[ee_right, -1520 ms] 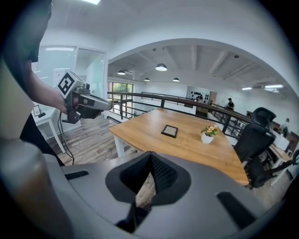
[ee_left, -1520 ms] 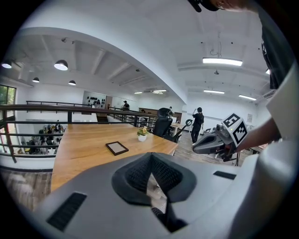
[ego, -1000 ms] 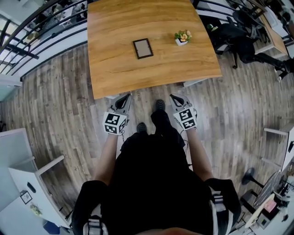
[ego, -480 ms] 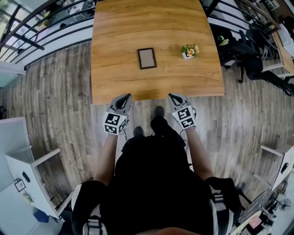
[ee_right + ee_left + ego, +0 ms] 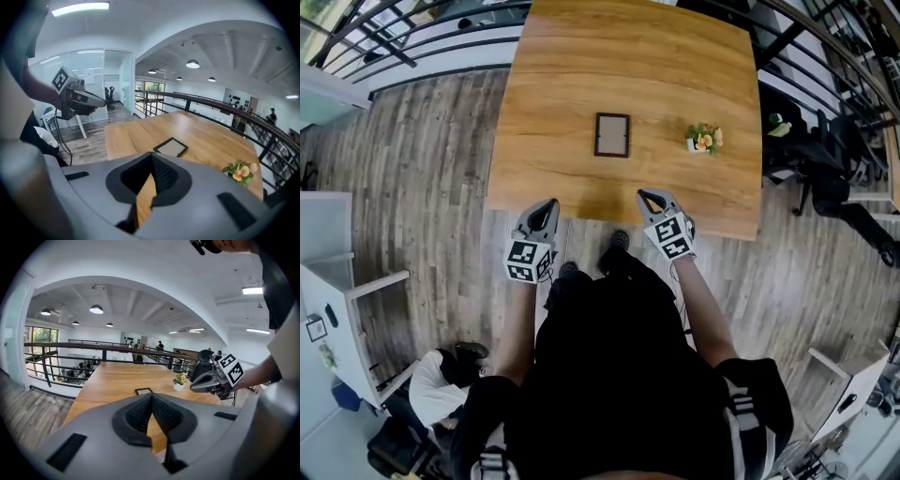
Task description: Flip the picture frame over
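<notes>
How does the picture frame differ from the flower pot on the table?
The picture frame lies flat; the flower pot stands upright. The frame is a dark-edged rectangle with a pale centre; the pot is white with green leaves and orange blooms. The frame sits near the middle of the wooden table; the pot stands to its right in the head view. Both rest on that table, apart from each other.

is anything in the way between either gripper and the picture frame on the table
Nothing visible does. Only bare tabletop lies between the left gripper, the right gripper and the picture frame. The small flower pot stands apart, off to the frame's right in the head view, clear of either straight path.
</notes>
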`<state>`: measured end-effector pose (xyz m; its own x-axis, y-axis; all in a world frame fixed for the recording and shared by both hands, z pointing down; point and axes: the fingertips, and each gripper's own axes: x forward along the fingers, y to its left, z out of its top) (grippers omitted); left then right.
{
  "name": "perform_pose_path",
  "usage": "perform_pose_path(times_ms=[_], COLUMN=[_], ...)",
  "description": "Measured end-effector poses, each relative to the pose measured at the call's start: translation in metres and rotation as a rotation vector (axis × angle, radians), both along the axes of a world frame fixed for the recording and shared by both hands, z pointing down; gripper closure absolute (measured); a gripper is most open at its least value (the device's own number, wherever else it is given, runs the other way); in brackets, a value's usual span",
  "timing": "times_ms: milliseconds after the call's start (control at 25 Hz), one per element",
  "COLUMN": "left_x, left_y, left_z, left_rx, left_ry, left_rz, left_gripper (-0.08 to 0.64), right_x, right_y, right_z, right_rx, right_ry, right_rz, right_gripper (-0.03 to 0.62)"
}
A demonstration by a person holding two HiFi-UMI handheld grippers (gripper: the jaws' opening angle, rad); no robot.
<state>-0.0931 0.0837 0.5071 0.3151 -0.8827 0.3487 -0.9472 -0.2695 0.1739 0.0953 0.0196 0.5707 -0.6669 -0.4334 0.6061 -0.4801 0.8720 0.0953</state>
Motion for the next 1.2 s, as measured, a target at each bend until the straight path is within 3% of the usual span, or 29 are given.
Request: perform_pose_path(times_ms=[200, 480, 840, 1200], left_x=[0.004, 0.017, 0.030, 0.016], left_y=[0.000, -0.011, -0.051, -0.085], left_z=[0.004, 0.007, 0.002, 0.005], left_rx=[-0.009, -0.013, -0.004, -0.011], left_ry=[0.003, 0.009, 0.013, 0.030], left_rz=[-0.085, -0.102, -0.053, 0.020], left_gripper=[0.541, 0.541, 0.541, 0.541], right_x=[-0.002, 0.014, 0.035, 0.013], right_y=[-0.021, -0.035, -0.054, -0.075], right_z=[0.001, 0.011, 0.021, 0.023], right_rx=[0.000, -0.019, -0.043, -0.082], right_ry=[-0.008, 0.011, 0.029, 0.011], right_rz=[-0.070, -0.075, -0.016, 0.043], right_gripper=[0.585, 0.585, 0.585, 0.584])
